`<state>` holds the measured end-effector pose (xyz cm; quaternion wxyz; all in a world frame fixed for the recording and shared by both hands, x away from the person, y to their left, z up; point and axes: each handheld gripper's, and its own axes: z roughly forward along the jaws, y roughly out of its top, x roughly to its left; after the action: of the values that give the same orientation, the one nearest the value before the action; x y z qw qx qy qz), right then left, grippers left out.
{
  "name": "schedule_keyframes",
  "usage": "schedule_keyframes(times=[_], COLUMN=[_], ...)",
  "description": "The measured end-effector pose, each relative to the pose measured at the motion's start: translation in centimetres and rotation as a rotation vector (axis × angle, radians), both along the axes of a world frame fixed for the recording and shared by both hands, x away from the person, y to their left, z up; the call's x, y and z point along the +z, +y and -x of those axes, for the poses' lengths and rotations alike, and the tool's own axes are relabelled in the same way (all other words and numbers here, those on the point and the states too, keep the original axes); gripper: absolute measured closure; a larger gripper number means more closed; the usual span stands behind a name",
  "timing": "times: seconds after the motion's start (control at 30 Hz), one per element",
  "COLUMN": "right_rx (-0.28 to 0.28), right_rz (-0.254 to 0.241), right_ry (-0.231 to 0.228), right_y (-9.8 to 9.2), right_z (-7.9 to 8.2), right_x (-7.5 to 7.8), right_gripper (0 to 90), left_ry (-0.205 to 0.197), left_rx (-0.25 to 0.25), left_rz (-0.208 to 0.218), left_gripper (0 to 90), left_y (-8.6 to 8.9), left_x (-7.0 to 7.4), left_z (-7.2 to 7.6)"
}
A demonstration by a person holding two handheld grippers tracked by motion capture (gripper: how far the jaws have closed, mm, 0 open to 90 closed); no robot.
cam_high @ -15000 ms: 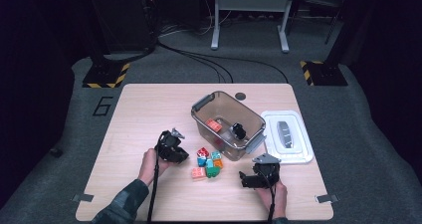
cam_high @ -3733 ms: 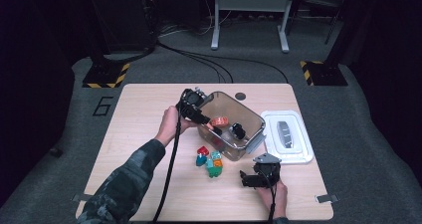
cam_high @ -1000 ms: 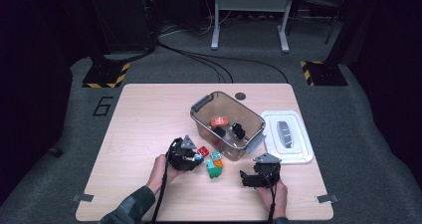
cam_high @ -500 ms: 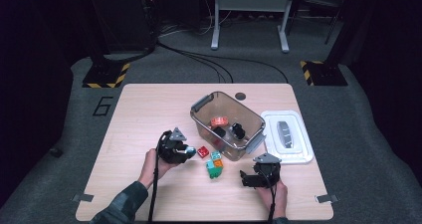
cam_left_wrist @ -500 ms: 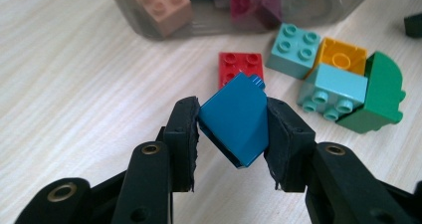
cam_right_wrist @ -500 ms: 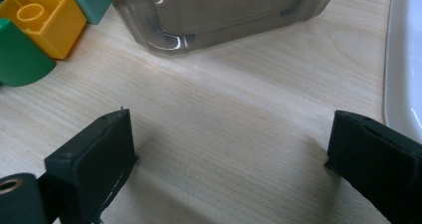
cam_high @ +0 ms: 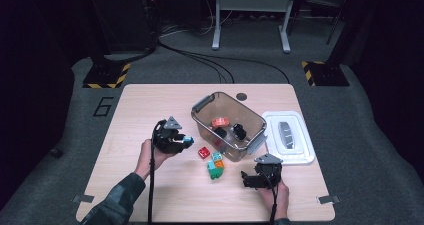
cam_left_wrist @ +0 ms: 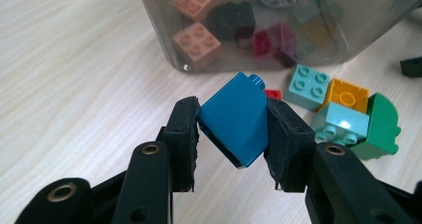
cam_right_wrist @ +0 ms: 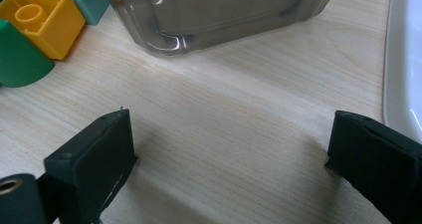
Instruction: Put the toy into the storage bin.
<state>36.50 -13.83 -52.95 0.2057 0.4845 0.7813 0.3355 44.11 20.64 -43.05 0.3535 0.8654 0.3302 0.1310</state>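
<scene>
You are working at a pale wooden table (cam_high: pixel 150 110) ringed by grey floor (cam_high: pixel 375 110), with bare wood lying open along its left side. The clear bin (cam_high: pixel 228 125) is sitting mid-table, its white lid (cam_high: pixel 290 140) lying near the right edge. Your right gripper (cam_high: pixel 246 179) is resting with jaws spread. Your left gripper (cam_left_wrist: pixel 231 134) is pinching the blue brick (cam_left_wrist: pixel 236 122), tilted, above the wood just beside the bin.
</scene>
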Motion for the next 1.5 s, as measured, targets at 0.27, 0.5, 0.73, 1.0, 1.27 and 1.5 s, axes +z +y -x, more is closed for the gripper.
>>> schedule_keyframes(times=[0.27,0.5,0.73,1.0,1.27,1.5], right_rx=[-0.001,-0.004,-0.002,-0.003,-0.004,-0.004], right_rz=[0.002,0.0,0.002,-0.001,-0.001,-0.001], right_ry=[-0.001,-0.001,-0.001,0.0,-0.001,-0.001], right_y=[0.0,0.0,0.0,0.0,0.0,0.0], right_z=[0.0,0.0,0.0,0.0,0.0,0.0], right_x=[0.0,0.0,0.0,0.0,0.0,0.0], right_gripper=[3.6,3.6,3.7,4.0,4.1,4.2], left_ry=[-0.023,-0.03,-0.051,-0.067,-0.082,-0.088], left_rx=[0.012,0.015,0.01,0.02,0.015,0.013], left_rz=[0.008,0.013,0.005,0.008,0.007,0.01], left_gripper=[59.6,59.6,59.6,59.6,59.6,59.6], left_y=[0.2,0.0,-0.5,-0.8,-1.5,-2.4], left_x=[1.7,2.9,4.4,5.8,7.2,7.8], left_z=[-0.7,-1.6,-2.3,-3.2,-4.2,-4.9])
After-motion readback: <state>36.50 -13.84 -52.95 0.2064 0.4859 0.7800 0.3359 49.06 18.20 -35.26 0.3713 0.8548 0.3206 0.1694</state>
